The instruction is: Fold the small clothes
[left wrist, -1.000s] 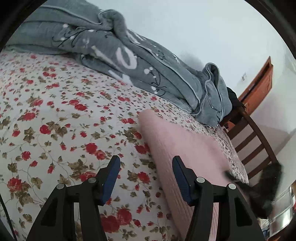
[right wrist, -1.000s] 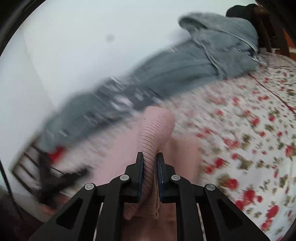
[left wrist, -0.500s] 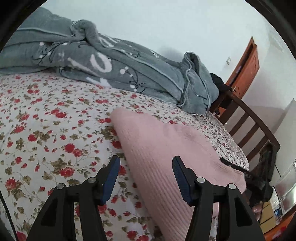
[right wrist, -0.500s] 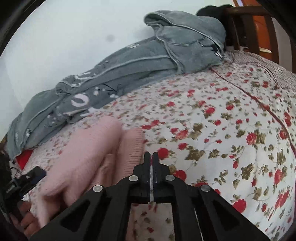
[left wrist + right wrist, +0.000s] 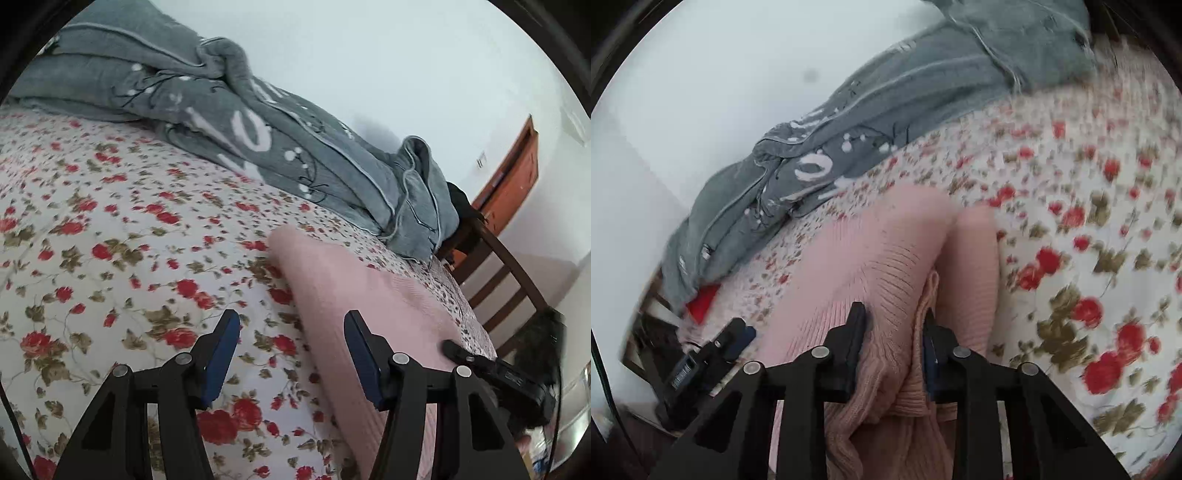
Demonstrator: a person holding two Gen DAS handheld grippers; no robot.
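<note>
A pink ribbed knit garment point(image 5: 362, 306) lies folded on the floral bedsheet point(image 5: 110, 240). My left gripper point(image 5: 291, 343) is open and empty, low over the sheet at the garment's left edge. In the right wrist view the garment point(image 5: 871, 258) is bunched up, and my right gripper point(image 5: 892, 332) is open with a thick fold of the knit lying between its fingers. The other gripper shows as a dark shape in the left wrist view point(image 5: 495, 373) and in the right wrist view point(image 5: 701, 354).
A crumpled grey blanket point(image 5: 240, 122) lies along the wall at the back of the bed. A dark wooden chair point(image 5: 495, 266) stands beside the bed's far edge, with a brown door point(image 5: 513, 177) behind it. A red item point(image 5: 701, 299) sits at the bed's edge.
My right gripper held the knit a second ago, shut empty half a second ago, and now stands open around a fold. The left gripper stayed open and shifted slightly.
</note>
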